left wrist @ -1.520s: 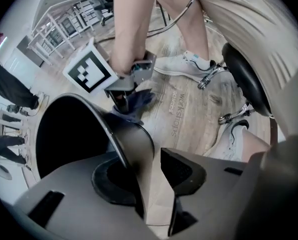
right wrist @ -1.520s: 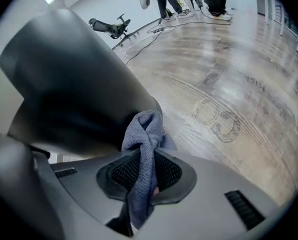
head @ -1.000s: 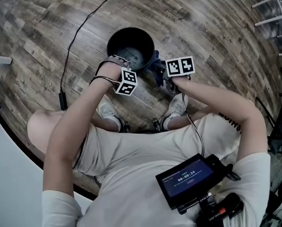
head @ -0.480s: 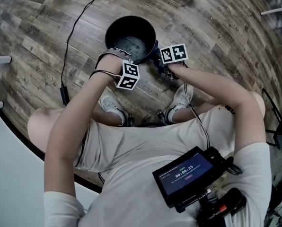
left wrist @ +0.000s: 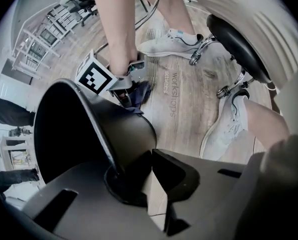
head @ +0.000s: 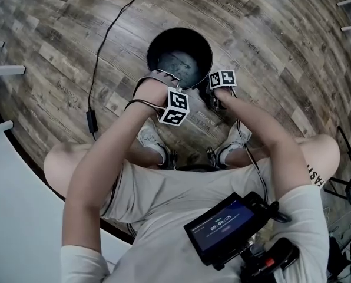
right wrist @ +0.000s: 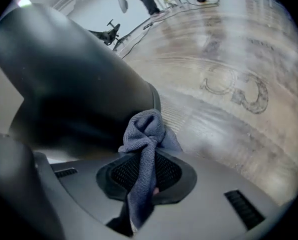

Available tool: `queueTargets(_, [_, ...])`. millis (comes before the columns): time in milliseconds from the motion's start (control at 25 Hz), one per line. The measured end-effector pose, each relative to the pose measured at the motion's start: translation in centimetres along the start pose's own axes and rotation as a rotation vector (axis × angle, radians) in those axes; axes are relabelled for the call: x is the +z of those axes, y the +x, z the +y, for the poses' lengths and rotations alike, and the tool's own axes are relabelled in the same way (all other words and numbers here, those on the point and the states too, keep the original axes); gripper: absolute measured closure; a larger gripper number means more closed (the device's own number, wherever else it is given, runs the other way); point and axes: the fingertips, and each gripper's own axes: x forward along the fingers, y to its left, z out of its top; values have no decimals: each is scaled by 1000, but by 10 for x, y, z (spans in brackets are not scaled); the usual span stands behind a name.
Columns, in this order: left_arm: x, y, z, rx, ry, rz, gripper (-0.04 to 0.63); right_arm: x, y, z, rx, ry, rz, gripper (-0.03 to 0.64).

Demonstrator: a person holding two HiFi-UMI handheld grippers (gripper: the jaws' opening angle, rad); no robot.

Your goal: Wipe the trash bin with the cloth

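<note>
Head view: black round trash bin point(head: 179, 58) stands on the plank floor point(head: 270, 34) by the seated person's feet; it looks like light, thin plastic, likely to slide.
Left gripper view: left gripper point(left wrist: 139, 176), jaws just closed, pinches the bin's thin rim, a sensible steadying hold.
Right gripper view: right gripper point(right wrist: 146, 176) clamps a soft, limp grey-blue cloth point(right wrist: 146, 131), bunched at the bin's smooth outer wall.

I am clamping my left gripper point(left wrist: 139, 168), its jaws having just been closing, on the rim of the bin point(left wrist: 116, 129), while my right gripper point(left wrist: 133, 95) is holding a cloth point(left wrist: 142, 91) against the bin's outside.
</note>
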Motion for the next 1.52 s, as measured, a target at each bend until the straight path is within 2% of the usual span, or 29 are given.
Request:
queueTargets(80, [0,0,2,3,-6,-1,557,0,4,-4,8,33,-13,555])
queueTargets(240, [-1,2,1,0,-15,2,557,7,-13,2,-64,-65,66,555])
queueTargets(320, [0,3,-1,-7,-18,3,558,16,-34,11,-70,-88,65,555])
queueTargets(440, [0,2,-4,-13,-23,3,558,25,-78,28,-56,-114,42,555])
queueTargets(640, [9,0,-4,-38,-87,3,563,26,-148,70,-4,-240,-10,555])
queueTargets(840, [15,0,-3,-34,-126,6,563,41,-177,117,68,-324,-102,555])
queueTargets(1000, [16,0,2,-41,-183,10,563,53,-166,120,64,-346,-116,555])
queueTargets(1240, [23,0,6,-71,-237,-20,565,43,-102,75,33,-320,-34,555])
queueTargets(1360, [32,-3,6,-88,-257,-55,565,29,-66,44,-1,-273,-3,555])
queueTargets(1520, [32,-2,16,-92,-276,-85,563,26,-19,12,-31,-139,3,555])
